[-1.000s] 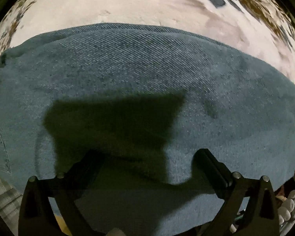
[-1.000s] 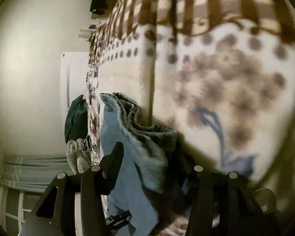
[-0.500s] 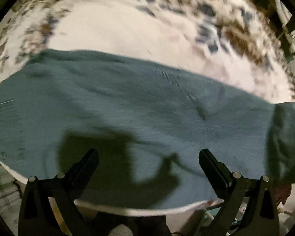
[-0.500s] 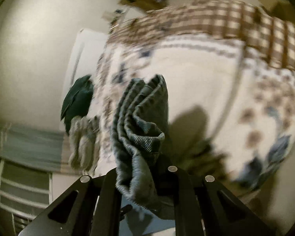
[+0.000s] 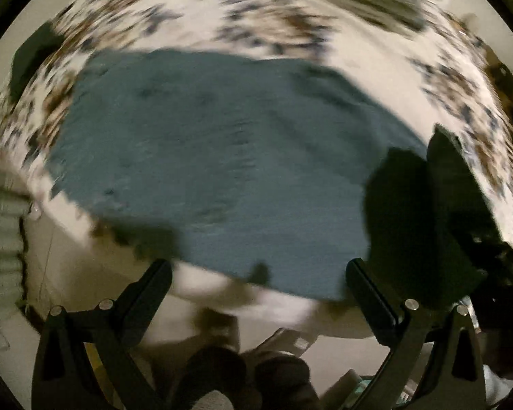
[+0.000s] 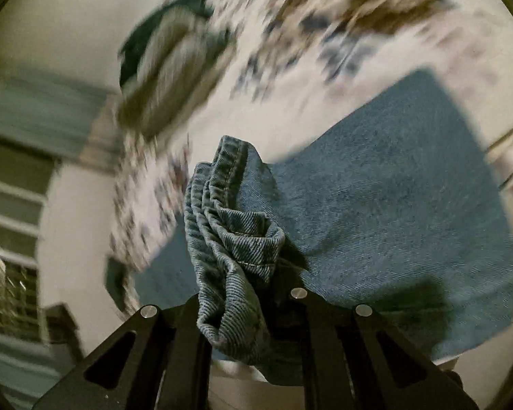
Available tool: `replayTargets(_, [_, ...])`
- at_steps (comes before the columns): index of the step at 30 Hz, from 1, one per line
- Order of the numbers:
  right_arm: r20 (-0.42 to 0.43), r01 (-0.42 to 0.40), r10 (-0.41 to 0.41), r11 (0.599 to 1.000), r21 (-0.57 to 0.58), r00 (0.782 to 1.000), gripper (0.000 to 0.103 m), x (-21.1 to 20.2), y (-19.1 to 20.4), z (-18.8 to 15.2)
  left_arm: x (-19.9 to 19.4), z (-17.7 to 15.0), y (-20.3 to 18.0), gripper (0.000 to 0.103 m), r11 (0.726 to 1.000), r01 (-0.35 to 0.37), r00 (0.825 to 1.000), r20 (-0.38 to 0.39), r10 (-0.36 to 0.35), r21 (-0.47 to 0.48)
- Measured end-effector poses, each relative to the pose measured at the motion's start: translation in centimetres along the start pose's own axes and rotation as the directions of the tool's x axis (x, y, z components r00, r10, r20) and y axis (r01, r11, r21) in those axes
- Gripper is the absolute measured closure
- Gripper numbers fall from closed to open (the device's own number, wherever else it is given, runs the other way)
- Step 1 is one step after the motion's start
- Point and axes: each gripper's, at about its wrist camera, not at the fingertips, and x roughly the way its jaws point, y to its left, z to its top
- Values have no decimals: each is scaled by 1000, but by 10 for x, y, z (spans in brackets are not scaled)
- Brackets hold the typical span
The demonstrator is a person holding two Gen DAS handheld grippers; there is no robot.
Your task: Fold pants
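Right gripper (image 6: 242,294) pinches the bunched hem of the pants (image 6: 376,205); left gripper (image 5: 256,273) gapes empty. Folding looks barely halfway.

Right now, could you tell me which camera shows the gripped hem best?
The right wrist view: the stitched hem sits bunched and sharp in the shut right tool. The left wrist view shows only the blurred flat jeans, with no hem discernible.

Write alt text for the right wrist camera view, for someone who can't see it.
The right claw is shut on a bunched hem of blue denim pants, lifting it above the rest of the pants, which lie flat on a floral bedspread. The background is motion-blurred.
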Motion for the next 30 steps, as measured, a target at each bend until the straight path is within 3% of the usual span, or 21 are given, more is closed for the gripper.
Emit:
replayTargets(6, [-63,135,-143,984,-118,988,92,79,45,-52,8,0,56,0,995,-4,1000,-19,3,-99])
replayTargets(8, [-98,146,-162,978,-146,982,74,99,56,-55,8,5,61,0,994,11,1000,-17,-13,-106])
replayTargets(10, [-211,111,-136,986,-128,968,60,108,63,-51,6,13,59,0,993,46,999,-4,-46,-110])
replayTargets(11, [-235,90,-113,990,-109,965,46,106,64,-48,5,19,54,0,992,73,997,6,-73,-106])
replayTargets(14, [-259,23,-31,999,-34,965,21,68,55,-40,9,37,32,0,988,139,990,18,-138,-70])
replayTargets(16, [-229,61,-68,997,-37,971,14,41,47,-31,18,51,8,0,984,178,984,15,-177,-22])
replayTargets(18, [-191,139,-142,990,-31,971,14,10,28,-20,37,64,-21,0,983,179,984,-3,-179,42])
replayTargets(21, [-165,248,-247,969,-11,955,14,-13,-6,-6,65,80,-57,0,977,191,982,-29,-189,97])
replayTargets(23, [-142,296,-290,955,18,946,14,-25,-30,4,80,84,-77,10,974,169,985,-39,-165,150])
replayTargets(24, [-137,302,-295,953,36,946,14,-29,-38,8,85,86,-88,24,971,152,988,-32,-148,187])
replayTargets(25, [-132,314,-305,948,53,943,14,-31,-49,13,85,86,-95,58,967,133,991,-6,-135,217])
replayTargets(26, [-128,325,-315,944,64,940,14,-31,-55,16,80,82,-101,77,954,159,985,20,-169,253])
replayTargets(28, [-122,325,-314,942,83,941,14,-33,-65,21,70,75,-109,89,945,116,987,69,-144,307])
replayTargets(30, [-121,325,-313,941,98,942,14,-33,-70,24,56,70,-102,90,946,117,981,110,-157,301])
